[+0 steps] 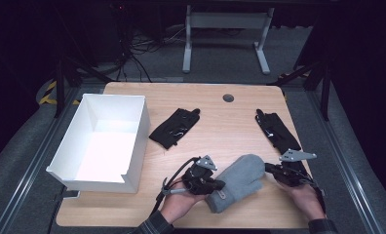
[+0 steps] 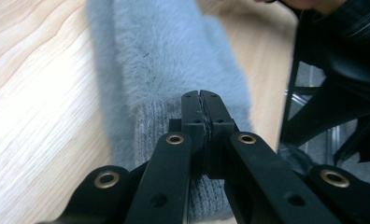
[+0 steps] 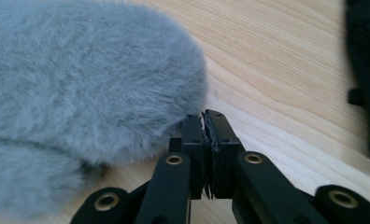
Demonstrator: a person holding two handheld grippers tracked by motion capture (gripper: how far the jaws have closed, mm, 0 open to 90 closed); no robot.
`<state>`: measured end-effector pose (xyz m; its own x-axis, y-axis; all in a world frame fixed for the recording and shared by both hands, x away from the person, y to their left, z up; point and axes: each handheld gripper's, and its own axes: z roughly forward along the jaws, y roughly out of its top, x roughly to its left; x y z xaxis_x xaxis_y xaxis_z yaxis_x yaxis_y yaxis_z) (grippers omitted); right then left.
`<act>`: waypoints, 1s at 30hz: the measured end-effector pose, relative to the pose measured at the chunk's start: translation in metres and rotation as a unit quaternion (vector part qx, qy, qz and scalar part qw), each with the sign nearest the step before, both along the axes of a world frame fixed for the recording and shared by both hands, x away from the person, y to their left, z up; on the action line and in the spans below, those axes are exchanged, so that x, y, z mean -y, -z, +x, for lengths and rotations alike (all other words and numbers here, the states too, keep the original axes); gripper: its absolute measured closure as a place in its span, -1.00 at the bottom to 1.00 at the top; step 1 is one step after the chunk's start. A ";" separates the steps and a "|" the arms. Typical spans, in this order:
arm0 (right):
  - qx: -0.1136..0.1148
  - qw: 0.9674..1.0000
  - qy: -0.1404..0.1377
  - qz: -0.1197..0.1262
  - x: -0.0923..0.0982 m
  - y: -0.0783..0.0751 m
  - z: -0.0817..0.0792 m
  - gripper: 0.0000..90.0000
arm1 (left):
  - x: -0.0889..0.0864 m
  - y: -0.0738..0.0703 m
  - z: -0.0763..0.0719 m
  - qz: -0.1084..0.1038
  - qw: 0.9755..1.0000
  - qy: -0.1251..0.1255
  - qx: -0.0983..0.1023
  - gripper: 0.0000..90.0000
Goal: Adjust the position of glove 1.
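A grey fleece mitten (image 1: 237,181) lies flat on the wooden table (image 1: 220,136), between the two grippers at the person's edge. The left gripper (image 2: 202,100) sits at the mitten's ribbed knit cuff (image 2: 150,126); its jaws are pressed fully together, and the cuff lies just under and ahead of their tips. Whether a fold of knit is pinched between them cannot be told. The right gripper (image 3: 204,119) has its jaws closed tight as well, tips touching the rounded fingertip end of the mitten, with fur brushing the left jaw; no fabric can be made out between them.

The mitten looks light, soft and limp, so it will likely sag and fold when lifted from one point. The long pile may slip or let only fibres be caught, whereas the ribbed cuff is denser and offers a firmer hold. Pinching the cuff edge with one pair of jaws and the fingertip seam with the other should keep it spread.

Beyond the jaws, well apart, lie a black glove (image 1: 175,127) and another black glove (image 1: 275,127), with an open white box (image 1: 132,146) to the left.
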<state>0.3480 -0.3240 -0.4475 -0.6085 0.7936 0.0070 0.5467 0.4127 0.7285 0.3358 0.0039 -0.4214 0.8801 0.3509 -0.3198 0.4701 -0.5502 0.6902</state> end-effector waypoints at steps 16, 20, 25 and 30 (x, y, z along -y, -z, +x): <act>-0.026 0.995 -0.091 -0.017 -0.065 0.009 0.011 0.99 | -0.038 0.000 -0.002 0.008 1.000 -0.025 0.000 0.98; -0.025 0.994 -0.104 -0.017 -0.079 0.010 0.013 0.99 | -0.050 -0.001 -0.004 0.012 0.999 -0.034 0.003 0.97; -0.027 0.993 -0.117 -0.017 -0.091 0.011 0.015 0.99 | -0.062 -0.002 -0.007 0.018 0.999 -0.043 0.007 0.95; -0.030 0.993 -0.113 -0.006 -0.086 0.009 0.015 0.79 | -0.063 -0.006 -0.004 0.016 0.999 -0.042 0.008 0.76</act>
